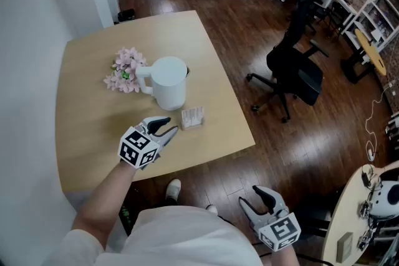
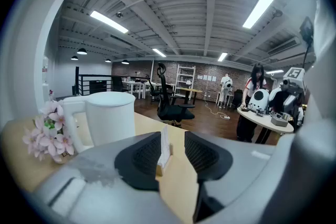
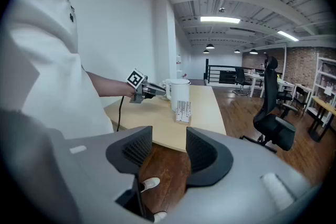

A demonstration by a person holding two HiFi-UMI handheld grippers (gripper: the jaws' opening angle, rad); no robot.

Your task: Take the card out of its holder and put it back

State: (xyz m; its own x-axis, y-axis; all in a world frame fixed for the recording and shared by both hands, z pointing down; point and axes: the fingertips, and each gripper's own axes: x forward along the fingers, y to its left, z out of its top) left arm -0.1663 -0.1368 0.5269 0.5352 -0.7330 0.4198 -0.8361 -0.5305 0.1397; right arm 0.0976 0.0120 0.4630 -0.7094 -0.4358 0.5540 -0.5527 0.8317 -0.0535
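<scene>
Just in front of the white kettle (image 1: pixel 169 81), on its near side toward the person, the card (image 1: pixel 192 114) is seen standing upright in its small wooden holder (image 1: pixel 193 124) on the bench (image 1: pixel 93 115). The card is seated in the holder and is touched by nothing.

From the kettle's near side the left gripper (image 1: pixel 169 126) is aimed at the card, tilted somewhat downward, with its tips just short of the holder. In the left gripper view the card (image 2: pixel 165 144) is framed in the gap between the two jaws, which are spread wide. Neither pad is pressed on it, so the gripper is released and nothing is grasped.

Against the kettle's handle side, a small bunch of pink flowers (image 1: pixel 126 70) is laid on the bench.

Well apart from the kettle, past the bench's near edge and over the wooden floor (image 1: pixel 249 22), the right gripper (image 1: pixel 250 196) is held beside the person's body. Its jaws are parted as well, and only floor and a white shoe (image 3: pixel 149 184) are seen between them.
</scene>
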